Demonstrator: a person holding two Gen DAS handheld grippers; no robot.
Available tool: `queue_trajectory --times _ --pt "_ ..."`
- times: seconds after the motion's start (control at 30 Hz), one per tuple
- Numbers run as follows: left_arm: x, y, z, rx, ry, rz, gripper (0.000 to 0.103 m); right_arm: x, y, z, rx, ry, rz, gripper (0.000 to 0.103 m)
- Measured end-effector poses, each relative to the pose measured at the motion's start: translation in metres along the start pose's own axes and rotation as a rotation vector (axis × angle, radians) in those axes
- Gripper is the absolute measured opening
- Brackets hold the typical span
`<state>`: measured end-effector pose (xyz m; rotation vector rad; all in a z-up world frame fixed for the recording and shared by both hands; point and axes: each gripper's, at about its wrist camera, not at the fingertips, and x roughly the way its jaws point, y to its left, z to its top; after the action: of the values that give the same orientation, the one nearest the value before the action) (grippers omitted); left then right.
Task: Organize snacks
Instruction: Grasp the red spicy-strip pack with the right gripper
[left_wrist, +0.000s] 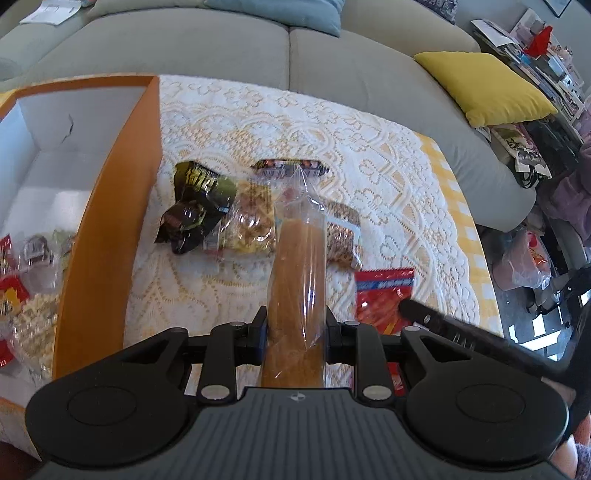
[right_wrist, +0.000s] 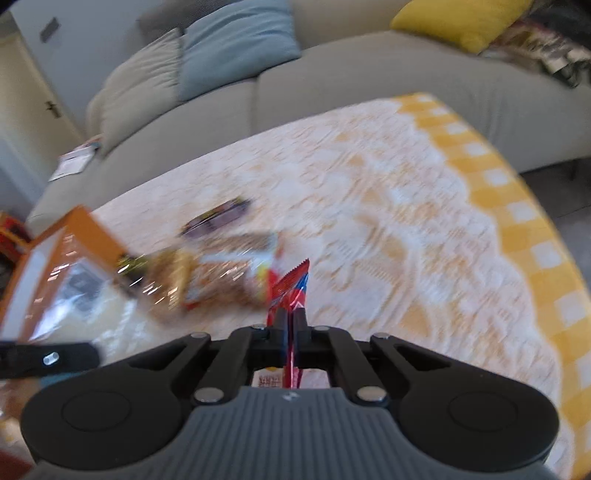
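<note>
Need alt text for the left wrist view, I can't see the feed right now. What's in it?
The left gripper is shut on a long clear-wrapped brown snack, held above a lace tablecloth. Loose snack packets lie beyond it, including a dark green one and a red one. An orange box with snacks inside sits to the left, a grey sofa behind.

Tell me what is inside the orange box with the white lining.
Inside the orange box, at its near end, lie red and clear snack packets; the far part shows bare white floor. Anything beneath those packets is hidden.
</note>
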<state>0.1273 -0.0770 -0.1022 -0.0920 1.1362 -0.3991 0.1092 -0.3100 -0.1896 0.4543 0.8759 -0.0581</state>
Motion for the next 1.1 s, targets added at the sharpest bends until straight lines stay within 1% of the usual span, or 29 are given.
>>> queue_trajectory --times 0.17,0.27,0.37,0.4,0.47,0.57,0.6,0.63,0.87,0.9,0.97,1.07,1.1 --pt "0.002 0.007 -0.013 -0.024 0.027 -0.007 0.029 0.009 0.012 -0.021 -0.051 0.064 0.033 0.0" --pt "0.002 0.01 -0.02 -0.029 0.033 -0.006 0.029 0.017 0.015 -0.026 -0.083 0.089 0.018 0.0" --pt "0.001 0.012 -0.024 -0.032 0.037 -0.005 0.029 0.025 0.014 -0.031 -0.087 0.133 0.0 0.01" --pt "0.001 0.013 -0.025 -0.032 0.037 -0.006 0.029 0.027 0.015 -0.033 -0.087 0.149 -0.01 0.014" --pt "0.001 0.014 -0.026 -0.036 0.036 -0.005 0.029 0.03 0.018 -0.035 -0.072 0.17 -0.015 0.048" --pt "0.001 0.017 -0.027 -0.04 0.038 -0.006 0.03 0.029 0.026 -0.043 -0.06 0.166 -0.01 0.058" --pt "0.001 0.018 -0.028 -0.041 0.039 -0.006 0.03 0.03 0.031 -0.046 -0.075 0.167 -0.022 0.068" --pt "0.001 0.019 -0.028 -0.041 0.038 -0.007 0.03 0.031 0.035 -0.05 -0.098 0.165 -0.04 0.072" --pt "0.001 0.02 -0.028 -0.032 0.039 -0.003 0.03 0.042 0.073 -0.077 -0.341 0.101 -0.209 0.073" --pt "0.001 0.019 -0.028 -0.026 0.043 0.005 0.031 0.041 0.077 -0.081 -0.374 0.077 -0.223 0.072" --pt "0.002 0.019 -0.028 -0.017 0.05 0.015 0.032 0.039 0.077 -0.083 -0.382 0.067 -0.214 0.067" --pt "0.003 0.017 -0.027 0.006 0.064 0.038 0.035 0.036 0.073 -0.079 -0.371 0.074 -0.2 0.054" --pt "0.003 0.017 -0.028 0.011 0.067 0.043 0.035 0.036 0.071 -0.077 -0.364 0.075 -0.195 0.052"
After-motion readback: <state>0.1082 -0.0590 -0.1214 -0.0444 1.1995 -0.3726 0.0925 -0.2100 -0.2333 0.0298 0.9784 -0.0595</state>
